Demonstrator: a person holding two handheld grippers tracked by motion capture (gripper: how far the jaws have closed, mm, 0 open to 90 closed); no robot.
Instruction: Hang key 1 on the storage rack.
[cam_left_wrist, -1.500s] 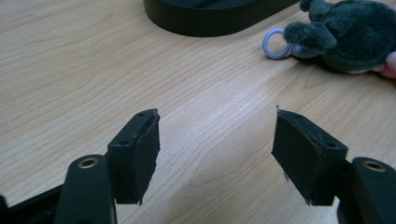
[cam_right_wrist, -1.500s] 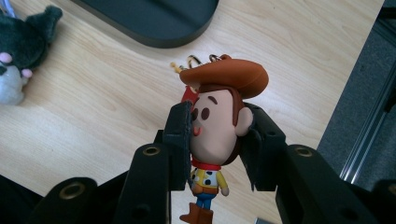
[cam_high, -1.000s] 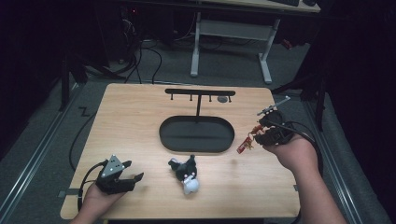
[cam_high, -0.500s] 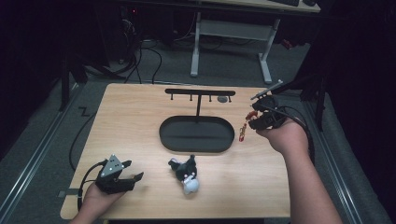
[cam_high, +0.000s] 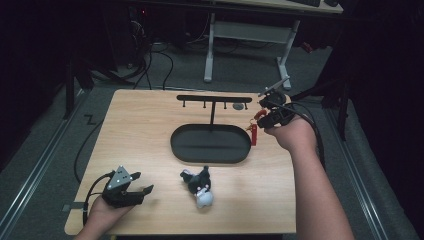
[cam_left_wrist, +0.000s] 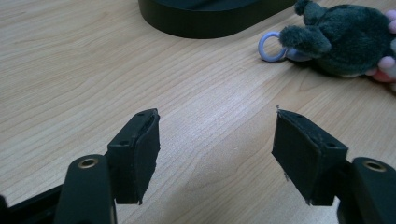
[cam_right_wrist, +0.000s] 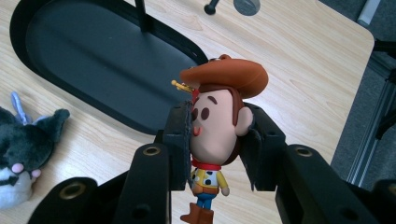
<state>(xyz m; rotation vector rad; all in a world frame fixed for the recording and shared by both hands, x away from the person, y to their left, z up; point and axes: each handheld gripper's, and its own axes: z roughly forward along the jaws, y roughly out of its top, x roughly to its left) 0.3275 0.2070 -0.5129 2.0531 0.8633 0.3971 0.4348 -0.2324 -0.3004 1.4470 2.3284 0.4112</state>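
A cowboy figure with a brown hat hangs by its head between the jaws of my right gripper, which is shut on it. In the high view this gripper is held beside the right end of the black hanger bar, and the figure dangles over the right rim of the oval stand base. My left gripper rests at the front left of the table, open, its pads wide apart over bare wood. A grey and white plush toy lies in front of the base.
The plush toy has a pale blue ring and lies ahead of the left gripper, near the base. Small hooks hang under the bar. The table's right edge is close to the right hand. Desk legs and cables stand beyond the table.
The right hand has moved away from the person and slightly up with the cowboy figure, from the table's right side toward the bar's right end. The left gripper has stayed still.
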